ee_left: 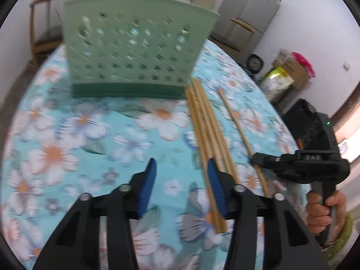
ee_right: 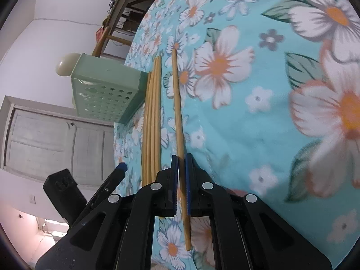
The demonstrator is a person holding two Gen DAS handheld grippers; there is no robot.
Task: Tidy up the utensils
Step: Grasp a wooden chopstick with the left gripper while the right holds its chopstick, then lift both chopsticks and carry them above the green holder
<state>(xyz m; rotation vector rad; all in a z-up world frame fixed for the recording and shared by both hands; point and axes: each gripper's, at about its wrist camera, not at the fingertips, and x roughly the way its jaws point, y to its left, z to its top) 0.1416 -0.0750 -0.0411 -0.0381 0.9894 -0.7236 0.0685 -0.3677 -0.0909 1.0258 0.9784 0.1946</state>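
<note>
Your left gripper (ee_left: 181, 171) fills the bottom of the left wrist view, its ribbed blue pads spread apart with nothing between them; the right-hand pad sits over the near ends of the bundle of chopsticks (ee_left: 207, 139). Those are pale, smooth bamboo sticks, long and slim, lying side by side on the tablecloth (ee_left: 101, 123), a turquoise fabric printed with white and orange flowers. At upper centre stands the utensil holder (ee_left: 135, 47), matte mint-green plastic pierced with star-shaped holes on a darker green base, its foot just beside the bundle's far tips. Right of the bundle, a single chopstick (ee_left: 236, 123) lies apart, running diagonally to the lower right. Your right gripper (ee_right: 181, 157) is pressed together on that stick near its thin end, seen at lower centre of the right wrist view.
</note>
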